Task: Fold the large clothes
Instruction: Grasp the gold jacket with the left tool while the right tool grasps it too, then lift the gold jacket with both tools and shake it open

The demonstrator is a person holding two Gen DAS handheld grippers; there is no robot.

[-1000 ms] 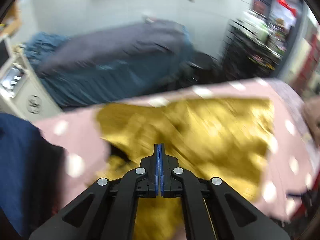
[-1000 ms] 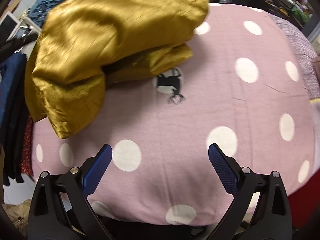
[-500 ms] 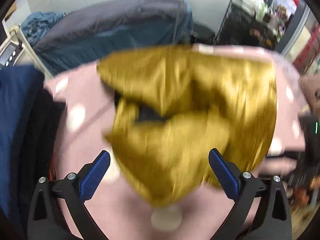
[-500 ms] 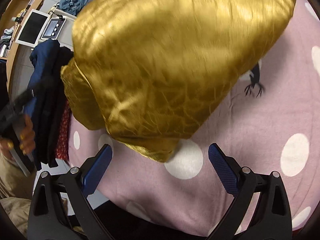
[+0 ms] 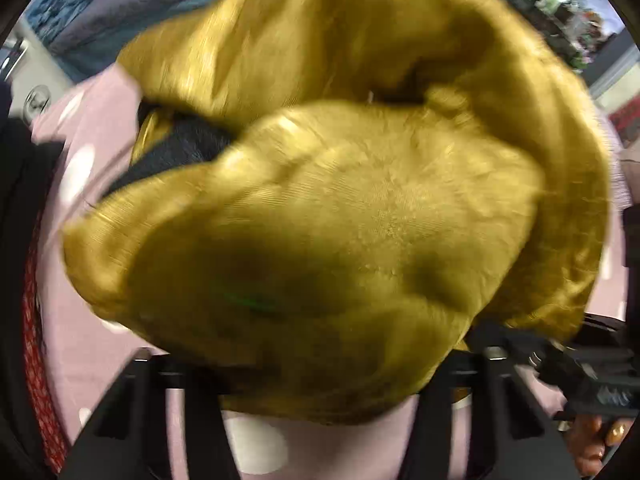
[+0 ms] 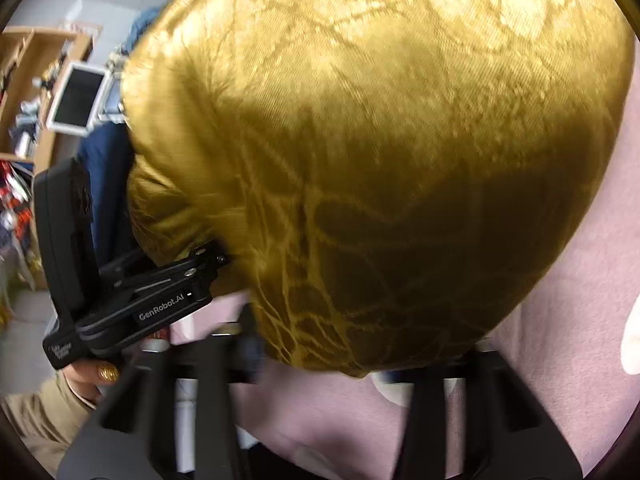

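Observation:
A shiny gold garment (image 5: 360, 208), folded into a thick bundle, lies on the pink dotted bedsheet (image 5: 100, 360) and fills both views. My left gripper (image 6: 212, 258) points steeply down at its near edge. Its jaws are closing, and the cloth bunches between the drawn-in fingers (image 5: 200, 396), hiding the pads. In the right wrist view its tips pinch the garment's left edge. My right gripper (image 5: 492, 340) reaches under the bundle's right side, its jaws also closing with the gold garment (image 6: 400, 160) between the fingers (image 6: 424, 400). Its pads are covered too.
Dark blue and black clothes (image 5: 16, 220) and a red patterned cloth (image 5: 36, 360) hang off the bed's left side. A grey-blue heap (image 5: 120, 12) lies behind. Wooden shelves with a tablet (image 6: 76, 100) stand at the far left. A person's hand (image 6: 100, 372) holds the left gripper.
Both grippers dropped close onto the gold garment, which now fills the views. The left jaws went from shut to wide open to narrow; the right jaws narrowed from wide open onto the cloth.

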